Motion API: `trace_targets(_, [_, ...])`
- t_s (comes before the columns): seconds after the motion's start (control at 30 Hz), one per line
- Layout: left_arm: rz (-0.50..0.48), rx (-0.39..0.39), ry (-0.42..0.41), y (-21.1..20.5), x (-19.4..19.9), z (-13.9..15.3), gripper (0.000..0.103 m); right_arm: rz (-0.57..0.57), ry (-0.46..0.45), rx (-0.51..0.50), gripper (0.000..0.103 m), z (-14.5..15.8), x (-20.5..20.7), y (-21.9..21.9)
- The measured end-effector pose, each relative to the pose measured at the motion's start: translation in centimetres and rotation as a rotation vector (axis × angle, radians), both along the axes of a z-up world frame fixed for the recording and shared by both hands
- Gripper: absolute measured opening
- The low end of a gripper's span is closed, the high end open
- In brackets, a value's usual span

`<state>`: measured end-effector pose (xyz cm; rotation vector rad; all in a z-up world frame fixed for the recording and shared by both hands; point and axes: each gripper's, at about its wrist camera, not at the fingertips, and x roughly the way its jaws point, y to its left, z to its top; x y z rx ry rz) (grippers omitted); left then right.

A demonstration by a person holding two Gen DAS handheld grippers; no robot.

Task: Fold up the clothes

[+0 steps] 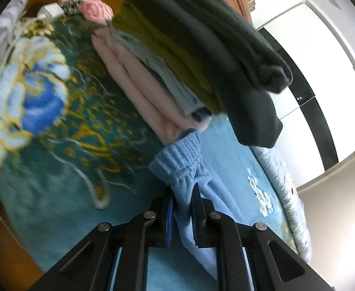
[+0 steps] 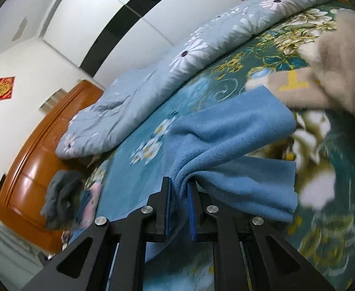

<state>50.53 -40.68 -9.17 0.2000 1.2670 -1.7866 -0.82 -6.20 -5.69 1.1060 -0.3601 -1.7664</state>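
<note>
Grippers [image 1: 182, 202] [image 2: 178, 189] pinching blue garment [image 2: 233, 131]

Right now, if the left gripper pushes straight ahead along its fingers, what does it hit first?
The left gripper is shut on the blue fleece garment. Beyond its ribbed cuff, the pile of folded clothes on the bed blanket likely comes first, at the pink layer; depth is unclear.
</note>
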Motion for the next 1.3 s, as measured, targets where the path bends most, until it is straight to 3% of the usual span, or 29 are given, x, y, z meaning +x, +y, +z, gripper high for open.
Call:
trace_targets(0.17, [0.014, 0.058, -0.003, 0.4, 3.7, -2.5, 0.013, 0.036, -0.007, 0.049, 0.013, -2.1, 2.2, 1.3])
trace_targets(0.3, [0.015, 0.108, -0.010, 0.2, 2.8, -5.5, 0.014, 0.016, -0.082, 0.071, 0.013, -4.6, 2.1, 2.0])
trace_targets(0.47, [-0.022, 0.125, 0.015, -0.2, 3.2, -5.6, 0.019, -0.009, -0.125, 0.087, 0.016, -6.1, 1.7, 3.0])
trace_targets(0.53, [-0.039, 0.116, -0.005, -0.3, 3.2, -4.9, 0.026, -0.045, -0.125, 0.085, 0.019, -6.3, 1.3, 4.0])
trace_targets(0.67, [0.011, 0.068, -0.149, 0.1, 3.5, -2.9, 0.048, -0.119, -0.118, 0.082, 0.023, -6.3, 0.4, 6.1])
trace_targets(0.7, [0.036, 0.051, -0.199, 0.2, 3.7, -2.2, 0.048, -0.140, -0.110, 0.083, 0.030, -6.2, 0.1, 6.8])
trace_targets(0.77, [0.103, 0.012, -0.297, 0.7, 4.2, -0.8, 0.048, -0.168, -0.085, 0.071, 0.032, -5.9, -0.5, 7.9])
trace_targets(0.83, [0.123, -0.032, -0.320, 1.2, 3.7, 0.1, 0.049, -0.178, -0.117, 0.061, 0.034, -6.4, -1.0, 8.0])
trace_targets(1.0, [-0.135, -0.046, -0.169, 2.5, -3.0, 1.5, 0.053, -0.201, -0.206, 0.036, 0.035, -7.8, -2.2, 7.8])
trace_targets(1.13, [-0.308, -0.074, -0.201, 4.5, -9.1, 2.6, 0.053, -0.191, -0.207, 0.049, 0.035, -7.6, -1.7, 8.2])
trace_targets(1.3, [-0.500, -0.064, -0.240, 7.1, -15.0, 1.0, 0.053, -0.208, -0.238, 0.044, 0.035, -7.8, -0.6, 9.4])
